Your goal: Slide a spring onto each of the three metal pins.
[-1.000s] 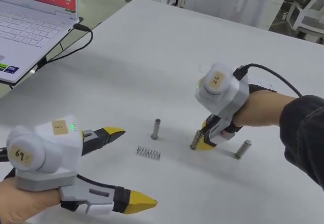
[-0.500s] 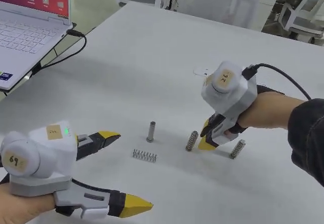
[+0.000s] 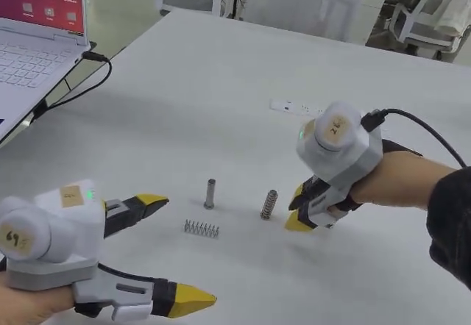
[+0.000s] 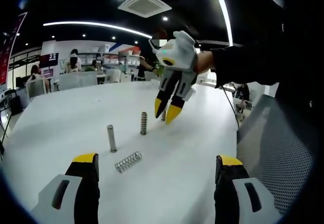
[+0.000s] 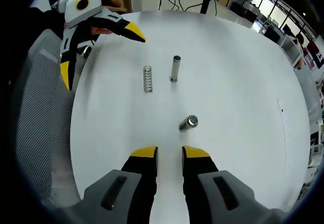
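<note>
The right gripper (image 3: 296, 209) has drawn back rightward from the spring-sleeved steel pin (image 3: 269, 204), jaws slightly parted, empty. Near left, the left gripper (image 3: 182, 248) jaws gape empty by the loose steel coil spring (image 3: 202, 229) lying on the white tabletop (image 3: 221, 104).

Three pins, three springs, two grippers, one laptop (image 3: 29, 53).
One sprung pin (image 4: 144, 123), another sprung pin (image 4: 163, 115), one bare pin (image 3: 210, 193); one loose spring (image 3: 201, 228) at the bare pin's 6 o'clock; left gripper (image 3: 189, 248), right gripper (image 3: 294, 209).

laptop (image 3: 29, 60): cut by left edge | far sprung pin (image 4: 163, 116): partly behind right hand-held gripper (image 4: 165, 112)
</note>
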A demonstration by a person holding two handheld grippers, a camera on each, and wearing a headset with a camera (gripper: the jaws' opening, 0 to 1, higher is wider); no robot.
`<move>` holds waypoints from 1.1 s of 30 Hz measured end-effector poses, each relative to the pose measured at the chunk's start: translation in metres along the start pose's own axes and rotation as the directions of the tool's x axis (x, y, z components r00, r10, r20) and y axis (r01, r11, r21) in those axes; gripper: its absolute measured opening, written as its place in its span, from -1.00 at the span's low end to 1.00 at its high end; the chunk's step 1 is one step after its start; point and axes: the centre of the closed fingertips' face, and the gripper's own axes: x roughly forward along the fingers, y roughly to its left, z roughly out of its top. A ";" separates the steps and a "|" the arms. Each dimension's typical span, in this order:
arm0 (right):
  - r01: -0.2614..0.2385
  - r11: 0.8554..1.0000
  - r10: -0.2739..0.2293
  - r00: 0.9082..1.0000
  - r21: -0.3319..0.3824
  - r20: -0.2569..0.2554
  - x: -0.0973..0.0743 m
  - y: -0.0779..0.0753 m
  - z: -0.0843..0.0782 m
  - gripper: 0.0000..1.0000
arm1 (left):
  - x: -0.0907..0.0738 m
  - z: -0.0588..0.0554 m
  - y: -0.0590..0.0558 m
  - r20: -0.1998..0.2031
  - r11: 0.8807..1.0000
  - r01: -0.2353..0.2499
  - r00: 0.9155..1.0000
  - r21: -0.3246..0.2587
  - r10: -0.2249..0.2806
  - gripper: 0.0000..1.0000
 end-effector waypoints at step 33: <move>-0.053 0.995 0.060 0.994 -0.083 0.088 0.027 0.045 0.068 -0.67 | -0.009 0.000 -0.003 -0.015 1.000 -0.009 1.000 0.018 0.009 0.84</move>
